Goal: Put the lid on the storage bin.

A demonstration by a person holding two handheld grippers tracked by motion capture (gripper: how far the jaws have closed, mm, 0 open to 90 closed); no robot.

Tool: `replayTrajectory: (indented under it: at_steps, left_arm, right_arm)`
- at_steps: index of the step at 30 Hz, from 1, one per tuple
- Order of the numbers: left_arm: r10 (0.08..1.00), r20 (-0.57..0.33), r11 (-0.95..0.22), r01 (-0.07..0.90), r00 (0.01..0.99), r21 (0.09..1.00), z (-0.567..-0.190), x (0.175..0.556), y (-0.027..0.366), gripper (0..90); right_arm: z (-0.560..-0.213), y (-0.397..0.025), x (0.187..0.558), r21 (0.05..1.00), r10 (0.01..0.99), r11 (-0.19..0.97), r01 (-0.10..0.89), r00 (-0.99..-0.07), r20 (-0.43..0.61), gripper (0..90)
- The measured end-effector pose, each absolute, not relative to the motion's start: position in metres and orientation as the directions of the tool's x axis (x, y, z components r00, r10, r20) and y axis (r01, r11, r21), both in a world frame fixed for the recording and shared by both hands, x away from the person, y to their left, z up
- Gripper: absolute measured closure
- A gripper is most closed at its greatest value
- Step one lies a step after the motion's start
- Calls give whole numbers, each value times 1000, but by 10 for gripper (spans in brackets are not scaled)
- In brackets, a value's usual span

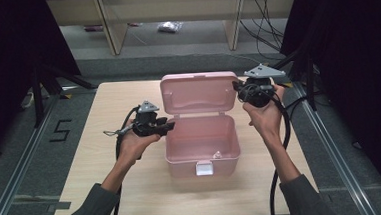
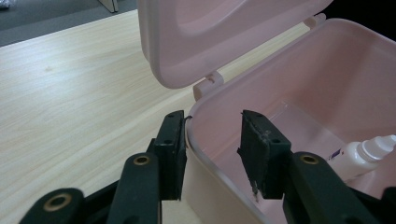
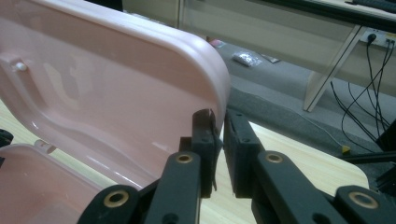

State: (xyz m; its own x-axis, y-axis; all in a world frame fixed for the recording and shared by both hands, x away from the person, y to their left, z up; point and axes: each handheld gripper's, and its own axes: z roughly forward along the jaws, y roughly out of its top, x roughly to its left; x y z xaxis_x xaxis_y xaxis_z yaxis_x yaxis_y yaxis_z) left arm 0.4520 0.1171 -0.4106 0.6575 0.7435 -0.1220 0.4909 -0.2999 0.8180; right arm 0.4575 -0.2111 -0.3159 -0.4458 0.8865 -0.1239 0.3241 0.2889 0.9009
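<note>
A pink plastic box [image 1: 182,164] stands open in the middle of the wooden table, its lid [image 1: 197,93] raised upright at the back. A small white bottle [image 1: 217,155] lies inside near the front; it is the white bottle [image 2: 359,156] in the left gripper view. My left gripper [image 1: 168,125] is open and straddles the box's left wall [image 2: 194,133], one jaw outside and one inside. My right gripper [image 1: 237,87] is shut on the lid's right edge [image 3: 219,88], which runs down between its jaws.
The light wooden table [image 1: 118,102] has bare room left and right of the box. A white latch [image 1: 204,169] sits on the box's front. Beyond the table are grey floor, desk legs, cables [image 1: 263,23] and a plastic bag [image 1: 169,26]. Black stands flank both sides.
</note>
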Motion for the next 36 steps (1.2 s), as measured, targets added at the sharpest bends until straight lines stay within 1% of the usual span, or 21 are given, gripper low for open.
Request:
replayTrajectory:
  at_steps: [2,3,4,9,10,11,14,17,20,21,22,23,24,28,29,30,31,33,34,35,36]
  left_arm:
    - [740,-124,-303,492,661,816,-410,450,118,589]
    - [739,-122,-304,490,662,817,-409,449,118,579]
    - [739,-123,-303,490,662,817,-408,447,119,563]
    - [729,-162,-280,505,666,817,-400,438,122,454]
    - [729,-175,-267,510,662,817,-399,436,122,431]
    - [726,-159,-287,505,669,814,-398,433,124,411]
    - [719,-160,-296,506,677,810,-395,426,128,378]
    - [712,-164,-294,503,682,813,-392,417,132,368]
    - [702,-151,-314,494,695,811,-390,409,136,355]
    - [697,-153,-319,494,701,809,-389,406,138,352]
    - [700,-167,-297,495,695,817,-389,403,137,349]
    - [691,-159,-316,492,705,811,-388,401,139,347]
    - [689,-171,-302,493,705,816,-387,398,138,344]
    - [673,-144,-341,477,726,810,-385,389,141,339]
    - [672,-151,-333,477,725,813,-385,386,141,339]
    - [671,-162,-320,480,723,817,-386,384,140,339]
    - [664,-140,-349,470,735,811,-385,382,141,338]
    - [663,-151,-338,473,734,813,-386,378,140,338]
    - [657,-133,-364,466,742,806,-386,377,141,337]
    - [654,-139,-366,472,744,802,-386,376,141,336]
    - [652,-131,-374,468,746,801,-386,374,141,334]
  right_arm:
    - [-317,-210,455,906,894,272,325,-434,-113,839]
    - [-316,-211,454,900,883,290,325,-453,-121,840]
    - [-317,-211,452,905,893,276,324,-436,-116,840]
    - [-319,-213,445,907,884,291,305,-449,-132,842]
    - [-319,-211,442,909,888,275,315,-445,-114,843]
    - [-319,-214,442,907,879,302,293,-453,-147,843]
    - [-321,-213,437,913,880,285,293,-458,-128,842]
    - [-323,-213,431,916,885,274,295,-451,-119,842]
    - [-324,-215,429,916,875,298,269,-461,-149,842]
    - [-325,-214,427,919,880,281,275,-456,-133,841]
    - [-325,-215,426,919,878,288,269,-457,-142,840]
    - [-325,-216,425,916,874,298,269,-462,-149,839]
    - [-326,-215,423,917,880,278,285,-458,-125,839]
    - [-328,-218,418,920,876,281,274,-466,-129,836]
    - [-329,-218,417,923,875,284,261,-464,-138,835]
    - [-329,-218,415,920,875,280,275,-468,-126,834]
    - [-330,-219,415,921,871,282,268,-474,-129,833]
    - [-331,-218,412,921,873,270,281,-474,-111,831]
    - [-331,-220,412,922,871,284,264,-473,-132,830]
    - [-332,-218,409,922,878,260,287,-467,-102,830]
    - [-332,-219,410,924,871,267,274,-478,-110,829]
